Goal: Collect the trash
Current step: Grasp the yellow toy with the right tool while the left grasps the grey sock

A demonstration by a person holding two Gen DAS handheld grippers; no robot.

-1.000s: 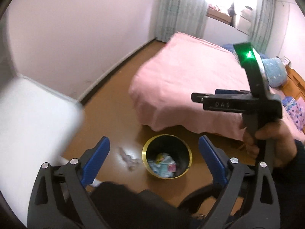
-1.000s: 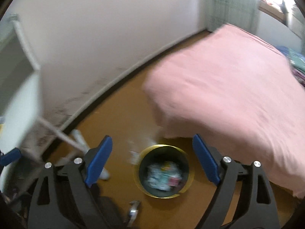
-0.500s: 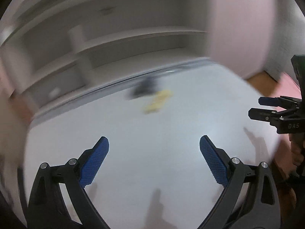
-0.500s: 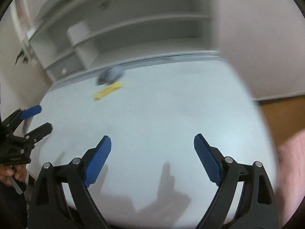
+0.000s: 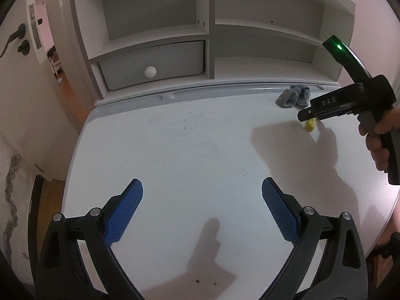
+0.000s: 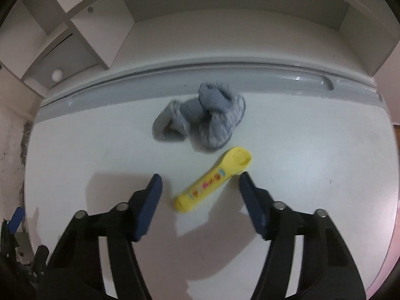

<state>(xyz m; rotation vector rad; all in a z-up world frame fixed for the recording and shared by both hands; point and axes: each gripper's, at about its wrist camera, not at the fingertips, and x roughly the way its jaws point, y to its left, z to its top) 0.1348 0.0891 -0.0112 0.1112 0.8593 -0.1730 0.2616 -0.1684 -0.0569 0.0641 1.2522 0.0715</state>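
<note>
A yellow wrapper point(image 6: 213, 178) lies slantwise on the white desk point(image 6: 312, 175). My right gripper point(image 6: 200, 178) hangs over it with a blue finger on each side. Its jaws are closing and neither pad presses on the wrapper. A crumpled grey cloth point(image 6: 202, 117) sits just beyond, near the desk's back rail. In the left wrist view my left gripper point(image 5: 202, 190) stands wide open over bare desk, nothing between its fingers. That view shows the right gripper point(image 5: 308, 115) from the side at the far right, above the yellow wrapper point(image 5: 310, 124) and beside the grey cloth point(image 5: 292, 97).
A white shelf unit point(image 5: 212, 37) with a grey drawer point(image 5: 152, 65) rises behind the desk. A door with a dark handle point(image 5: 15, 37) stands at the left. The desk's left edge point(image 5: 72, 155) drops to a brown floor. A hand point(image 5: 377, 137) grips the right tool.
Both grippers swung from the floor bin beside the pink bed to the white desk. The right one came down over the yellow wrapper and its fingers moved closer together.
</note>
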